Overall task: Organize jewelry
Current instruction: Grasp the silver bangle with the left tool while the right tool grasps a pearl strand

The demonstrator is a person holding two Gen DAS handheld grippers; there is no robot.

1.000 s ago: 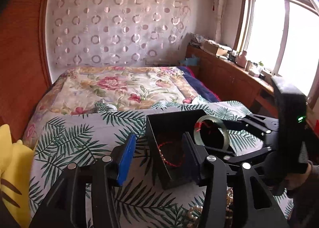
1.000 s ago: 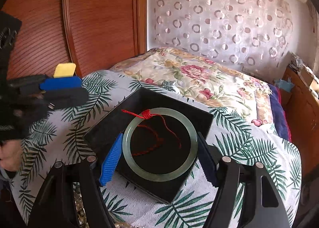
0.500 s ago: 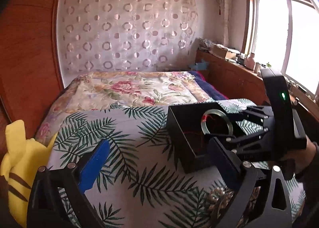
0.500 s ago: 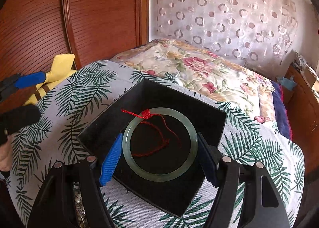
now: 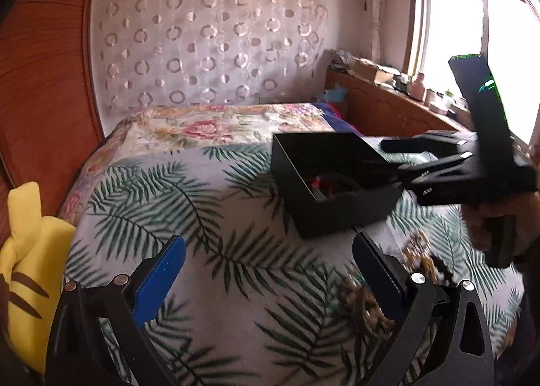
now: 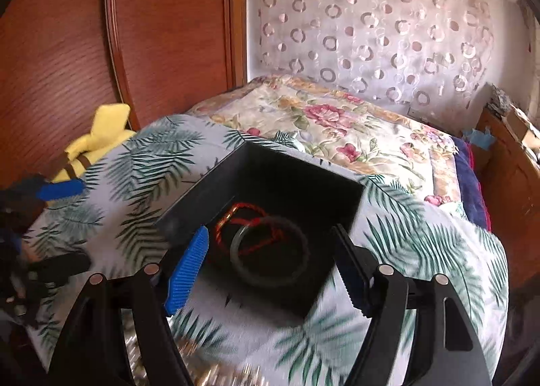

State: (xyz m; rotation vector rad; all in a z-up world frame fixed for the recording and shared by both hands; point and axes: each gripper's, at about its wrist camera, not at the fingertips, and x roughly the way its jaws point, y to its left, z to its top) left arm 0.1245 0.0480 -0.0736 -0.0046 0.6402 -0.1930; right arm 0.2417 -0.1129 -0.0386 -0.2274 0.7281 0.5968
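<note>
While the black box (image 6: 270, 183) sits on the palm-leaf bedspread (image 5: 209, 217) with bare cloth all around its edges, the left gripper (image 5: 270, 271) hovers over that open cloth in front of the box, its jaws wide apart and empty. Only the right wrist view looks down into the box, where the smooth green bangle (image 6: 270, 251) and a thin red cord (image 6: 236, 217) lie on the floor; the right gripper (image 6: 273, 268) stands above the near wall, jaws apart, clear of the bangle. Only the left wrist view shows blurred golden beads (image 5: 364, 301) before the box.
</note>
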